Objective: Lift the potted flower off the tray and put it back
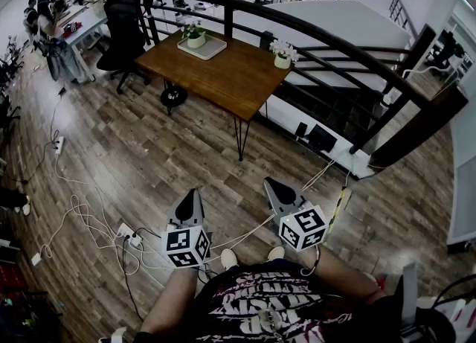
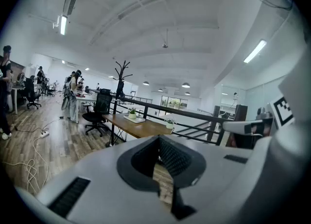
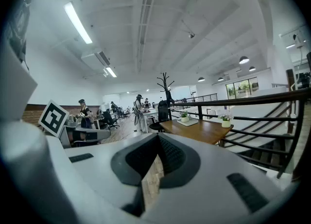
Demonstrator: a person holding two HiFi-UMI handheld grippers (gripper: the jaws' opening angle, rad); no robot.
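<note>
Far ahead stands a wooden table [image 1: 223, 74]. On its far left corner a white tray [image 1: 212, 49] carries a green plant in a white pot [image 1: 195, 36]. A second pot with white flowers [image 1: 283, 53] stands on the table's right far edge, off the tray. Both grippers hang low in front of the person's body, well short of the table. The left gripper [image 1: 192, 195] and the right gripper [image 1: 272, 184] are each shut with nothing between the jaws. The left gripper view shows its shut jaws [image 2: 158, 139] with the tray plant [image 2: 132, 113] small beyond; the right gripper view shows the same for its own [image 3: 158, 139], plant [image 3: 184, 116].
A dark railing [image 1: 335, 44] curves behind and to the right of the table. A black office chair [image 1: 123, 25] stands at the table's left. Cables and a power strip [image 1: 126, 233] lie on the wood floor at lower left. People work at desks [image 1: 52, 21] far left.
</note>
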